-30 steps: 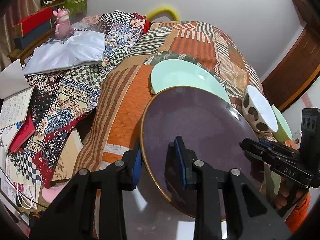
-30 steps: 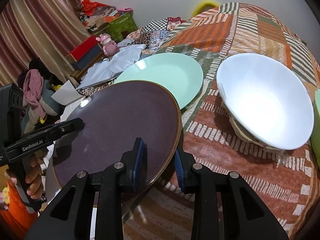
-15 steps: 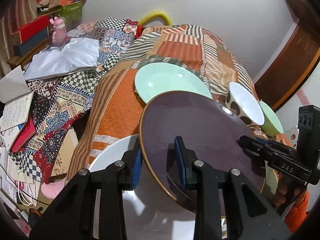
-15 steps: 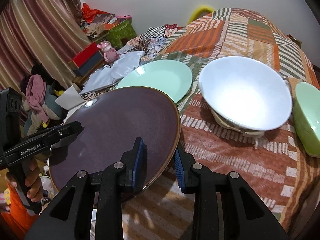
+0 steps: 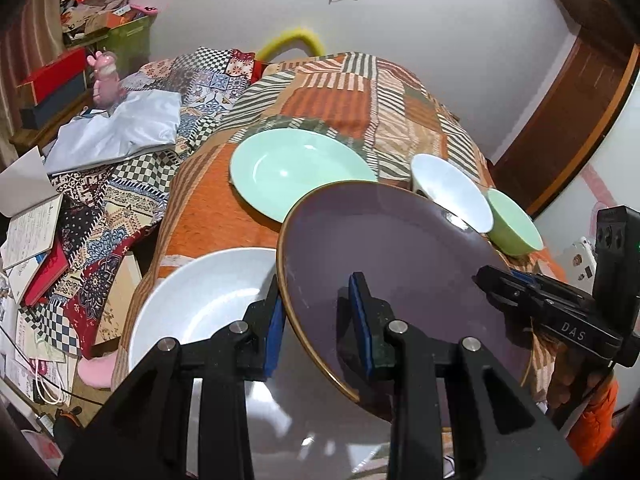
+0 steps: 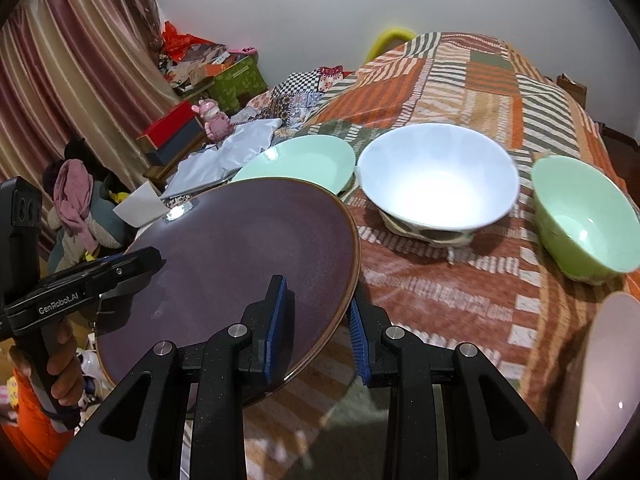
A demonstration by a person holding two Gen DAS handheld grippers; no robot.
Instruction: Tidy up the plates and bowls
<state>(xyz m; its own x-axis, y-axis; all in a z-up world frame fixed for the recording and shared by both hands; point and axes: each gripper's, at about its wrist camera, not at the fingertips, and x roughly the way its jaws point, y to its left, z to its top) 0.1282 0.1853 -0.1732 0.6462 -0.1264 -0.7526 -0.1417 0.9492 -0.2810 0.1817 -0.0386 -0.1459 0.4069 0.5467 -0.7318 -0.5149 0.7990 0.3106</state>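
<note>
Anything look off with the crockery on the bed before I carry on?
Nothing is broken or spilled. The purple plate is in the air, tilted, gripped at opposite rims by the left gripper and right gripper. The white bowl sits slightly askew on a patterned bowl beneath it.

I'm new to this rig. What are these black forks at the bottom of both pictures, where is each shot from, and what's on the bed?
There is no robot: a person holds a two-finger claw in each hand, with a fisheye camera on each looking along its fingers. The left claw and the right claw each pinch opposite edges of one dark purple plate, held above the patchwork bedspread. On the bed lie a mint plate, a white bowl, a green bowl and a white plate. Each camera also sees the other claw.
</note>
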